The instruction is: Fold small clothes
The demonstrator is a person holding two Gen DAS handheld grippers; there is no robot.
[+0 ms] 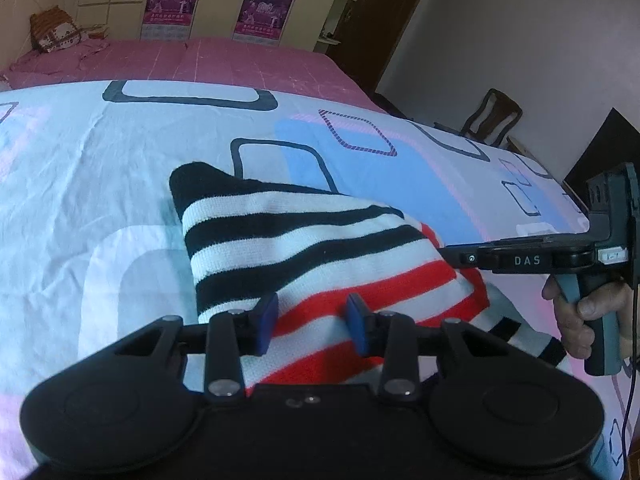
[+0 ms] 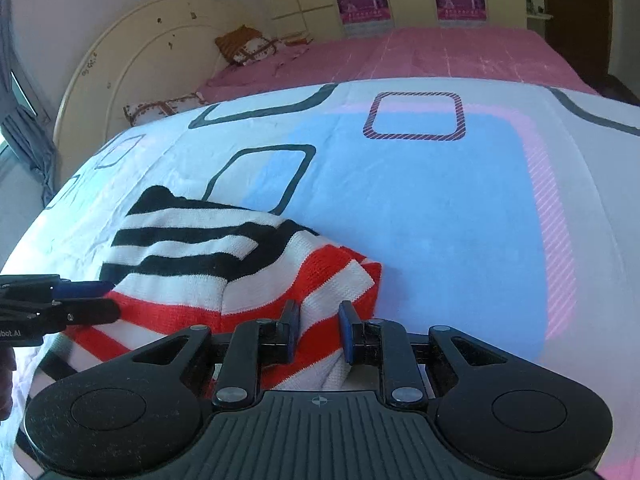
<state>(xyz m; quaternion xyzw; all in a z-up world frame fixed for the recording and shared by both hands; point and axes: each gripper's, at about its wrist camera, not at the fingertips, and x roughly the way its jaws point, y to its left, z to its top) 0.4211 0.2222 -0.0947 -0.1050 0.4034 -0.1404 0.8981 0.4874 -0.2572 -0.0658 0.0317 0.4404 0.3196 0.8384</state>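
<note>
A small knit sweater with black, white and red stripes (image 1: 304,248) lies partly folded on the patterned bedsheet (image 1: 100,168); it also shows in the right wrist view (image 2: 224,264). My left gripper (image 1: 312,326) is open, its blue pads on either side of the red-striped part, just above it. My right gripper (image 2: 319,330) is open over the sweater's right red-striped edge. In the left wrist view the right gripper (image 1: 452,258) reaches in from the right at the sweater's edge. In the right wrist view the left gripper (image 2: 108,300) comes in from the left over the cloth.
The sheet covers a bed with a pink mattress cover (image 1: 224,60) behind. Pillows (image 2: 248,46) lie by the headboard (image 2: 120,64). A wooden chair (image 1: 494,116) stands past the bed's right edge. Wardrobe doors with posters (image 1: 264,4) line the far wall.
</note>
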